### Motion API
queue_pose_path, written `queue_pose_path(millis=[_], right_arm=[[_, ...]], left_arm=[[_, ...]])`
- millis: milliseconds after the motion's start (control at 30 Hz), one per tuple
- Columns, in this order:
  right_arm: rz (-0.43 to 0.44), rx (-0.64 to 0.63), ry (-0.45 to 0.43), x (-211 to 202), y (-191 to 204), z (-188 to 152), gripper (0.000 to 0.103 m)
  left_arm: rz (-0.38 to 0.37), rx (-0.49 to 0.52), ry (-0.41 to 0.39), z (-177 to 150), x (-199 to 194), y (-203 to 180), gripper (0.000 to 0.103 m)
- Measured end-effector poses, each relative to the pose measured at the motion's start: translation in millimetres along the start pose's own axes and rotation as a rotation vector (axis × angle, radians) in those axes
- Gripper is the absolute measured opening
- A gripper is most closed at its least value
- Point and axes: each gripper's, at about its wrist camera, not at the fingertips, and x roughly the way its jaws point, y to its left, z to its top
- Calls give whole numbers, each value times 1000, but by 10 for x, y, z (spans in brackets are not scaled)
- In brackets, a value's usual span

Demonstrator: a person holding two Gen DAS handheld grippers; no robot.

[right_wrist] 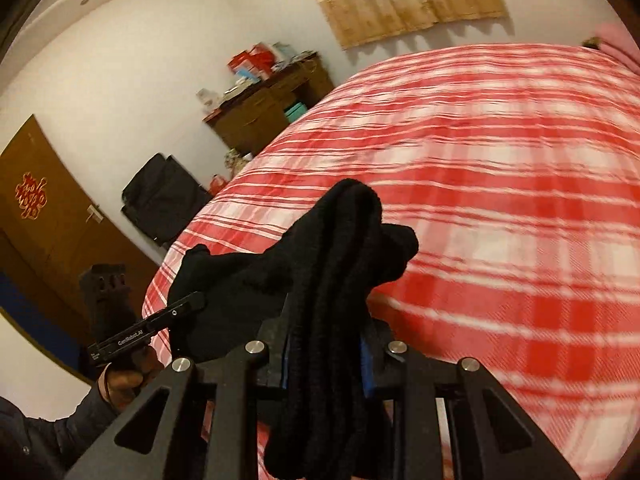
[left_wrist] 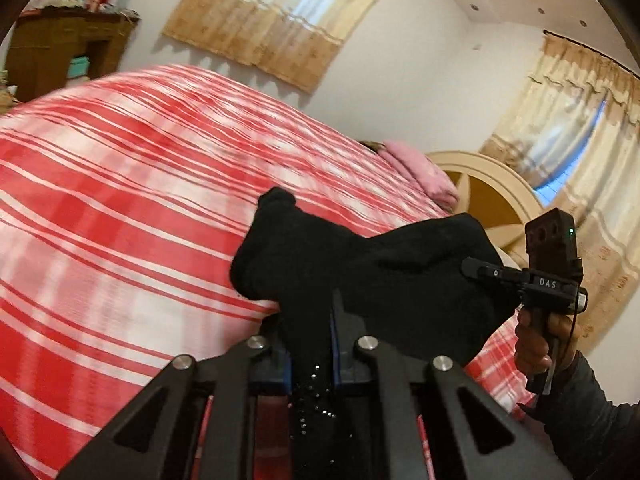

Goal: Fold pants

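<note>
Both fingers (left_wrist: 310, 344) (right_wrist: 326, 344) tilted downward, clamping black pants (left_wrist: 360, 264) above bed (left_wrist: 120, 220)

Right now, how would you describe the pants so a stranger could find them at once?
Find the large bed with the red-and-white plaid cover. In front of it, the black pants hang bunched between two hand-held grippers. They are the only black cloth there, unlike the pink pillow at the headboard.

It was a home bedroom: a wide bed (right_wrist: 500, 168) under a red-and-white plaid cover, a pink pillow (left_wrist: 420, 172) by the arched headboard (left_wrist: 480, 184), curtained windows (left_wrist: 280, 20), and a cluttered wooden dresser (right_wrist: 264, 112).
</note>
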Motion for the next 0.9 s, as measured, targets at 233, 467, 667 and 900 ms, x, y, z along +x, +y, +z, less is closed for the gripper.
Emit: queue_pose_path(millis=[233,467,667,900], right_arm=[[61,-27,16,701,233,345,26],[91,-7,2,1196,260,521,26],[61,80,59,1508,-53,424,26],[36,132,80,1536,-266,347,33]], left_arm=[[110,-21,-57,221,-158,428,14],[187,-18,-56,335,-119,785,14],[303,-15,26,287,146,962,38],[393,17,45,285,202,932,59]])
